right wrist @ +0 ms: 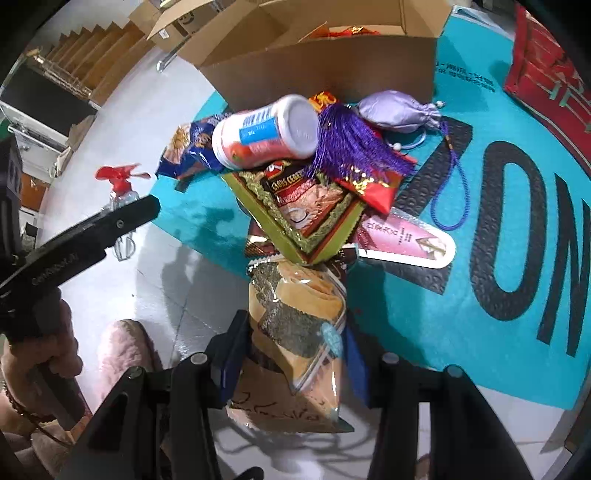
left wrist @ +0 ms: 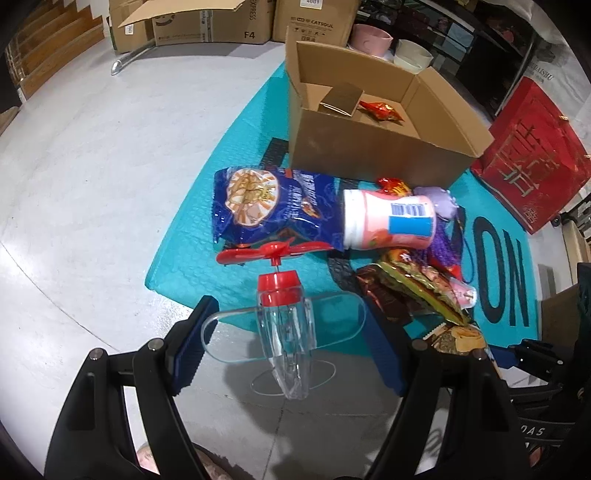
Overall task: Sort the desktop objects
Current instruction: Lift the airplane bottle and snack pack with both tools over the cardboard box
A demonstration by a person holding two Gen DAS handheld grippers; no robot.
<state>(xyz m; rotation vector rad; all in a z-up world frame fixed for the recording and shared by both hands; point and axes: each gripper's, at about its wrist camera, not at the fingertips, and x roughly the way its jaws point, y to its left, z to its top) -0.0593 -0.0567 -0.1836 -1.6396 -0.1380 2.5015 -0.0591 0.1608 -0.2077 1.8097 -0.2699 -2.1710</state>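
A clear plastic toy plane (left wrist: 284, 325) with a red nose and red propeller (left wrist: 271, 253) lies on the grey floor at the teal mat's edge. My left gripper (left wrist: 286, 343) is open, its jaws on either side of the plane's wings. In the right wrist view my right gripper (right wrist: 291, 354) is shut on a clear snack bag (right wrist: 299, 321) with tan and dark contents. Ahead lies a pile: a pink-and-white bottle (right wrist: 266, 131), a blue snack bag (left wrist: 266, 206), a purple tassel (right wrist: 351, 144), a lilac pouch (right wrist: 397, 110) and a green-edged packet (right wrist: 306, 218). The open cardboard box (left wrist: 369, 155) stands behind.
A red gift bag (left wrist: 532, 155) stands right of the box. The teal mat (right wrist: 461, 314) carries big black letters. More cardboard boxes (left wrist: 207, 22) and wooden stairs (left wrist: 51, 48) are at the back. A pink slipper (right wrist: 122, 347) sits near my left gripper's handle.
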